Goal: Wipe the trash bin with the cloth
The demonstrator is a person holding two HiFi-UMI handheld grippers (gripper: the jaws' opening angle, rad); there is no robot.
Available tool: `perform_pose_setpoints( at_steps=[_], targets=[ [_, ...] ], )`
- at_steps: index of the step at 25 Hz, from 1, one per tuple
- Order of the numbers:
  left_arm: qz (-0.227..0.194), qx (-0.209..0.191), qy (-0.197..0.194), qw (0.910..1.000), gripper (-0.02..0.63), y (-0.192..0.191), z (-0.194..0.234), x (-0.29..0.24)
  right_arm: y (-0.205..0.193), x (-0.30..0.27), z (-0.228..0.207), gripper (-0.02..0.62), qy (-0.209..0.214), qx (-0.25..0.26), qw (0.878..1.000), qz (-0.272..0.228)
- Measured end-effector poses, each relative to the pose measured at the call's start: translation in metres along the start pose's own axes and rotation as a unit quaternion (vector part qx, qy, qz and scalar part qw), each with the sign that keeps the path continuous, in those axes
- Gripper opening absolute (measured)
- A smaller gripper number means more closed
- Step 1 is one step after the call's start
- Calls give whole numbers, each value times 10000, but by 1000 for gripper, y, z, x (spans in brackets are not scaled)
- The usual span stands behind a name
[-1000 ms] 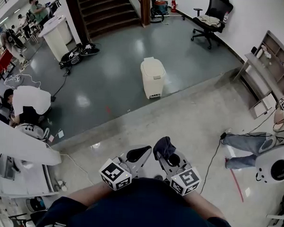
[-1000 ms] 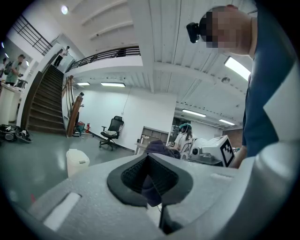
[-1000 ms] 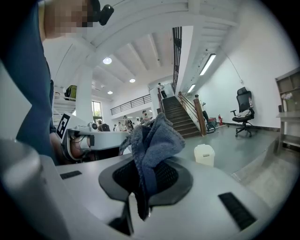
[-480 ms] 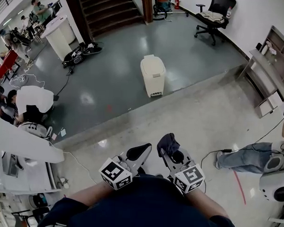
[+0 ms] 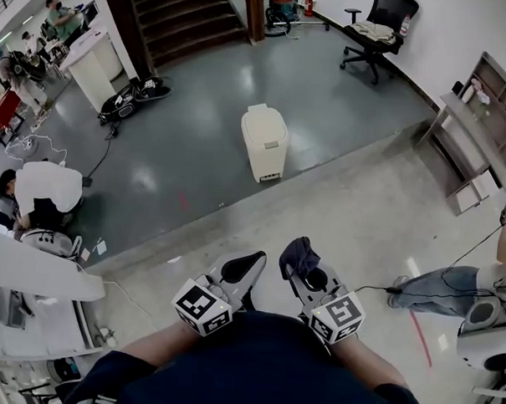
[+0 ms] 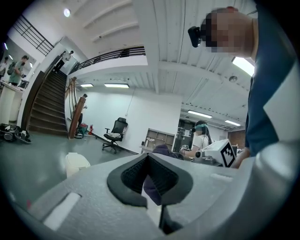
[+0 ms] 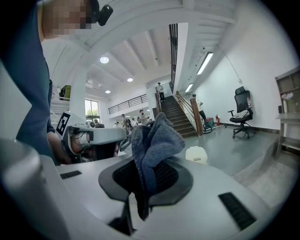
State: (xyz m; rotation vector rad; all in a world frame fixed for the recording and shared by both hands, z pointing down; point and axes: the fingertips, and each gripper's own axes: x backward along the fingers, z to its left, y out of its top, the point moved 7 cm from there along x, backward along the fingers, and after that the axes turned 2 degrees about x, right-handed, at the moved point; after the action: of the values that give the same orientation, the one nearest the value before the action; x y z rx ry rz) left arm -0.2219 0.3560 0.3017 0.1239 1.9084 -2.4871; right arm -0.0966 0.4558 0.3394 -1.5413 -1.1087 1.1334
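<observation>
Loosely bunched, nubby cloth [image 7: 157, 140] between ribbed pads [image 7: 168, 177] of right gripper [image 7: 146, 177].

One camera high, two low.
Head view looks steeply down over left tool [image 5: 252, 264] and right tool [image 5: 300, 264]; theirs look forward from low; all share the far trash bin [image 5: 265, 141].

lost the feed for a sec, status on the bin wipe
Left gripper shut, empty. Right gripper shut on cloth. Trash bin far ahead, not yet reached. Nothing seen between.

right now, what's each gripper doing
Left gripper: shut, holding nothing.
Right gripper: shut on the crumpled dark blue-grey cloth.
</observation>
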Motion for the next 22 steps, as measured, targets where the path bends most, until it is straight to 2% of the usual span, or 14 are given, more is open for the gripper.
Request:
perform_pose_setpoints(
  at_steps=[8, 14, 19, 22],
  targets=[
    [-24, 66, -214, 9997, 3, 30, 130, -50, 24, -111, -53, 61, -224, -13, 9997, 52],
    [-13, 133, -396, 9991, 3, 55, 230, -80, 47, -204, -91, 61, -511, -217, 9983, 182],
    [65, 130, -586, 9982, 3, 75, 289, -99, 71, -263, -114, 61, -629, -206, 9977, 111],
    [93, 199, -585, 9980, 3, 80, 305, -109, 79, -283, -126, 61, -640, -200, 9977, 125]
  ],
)
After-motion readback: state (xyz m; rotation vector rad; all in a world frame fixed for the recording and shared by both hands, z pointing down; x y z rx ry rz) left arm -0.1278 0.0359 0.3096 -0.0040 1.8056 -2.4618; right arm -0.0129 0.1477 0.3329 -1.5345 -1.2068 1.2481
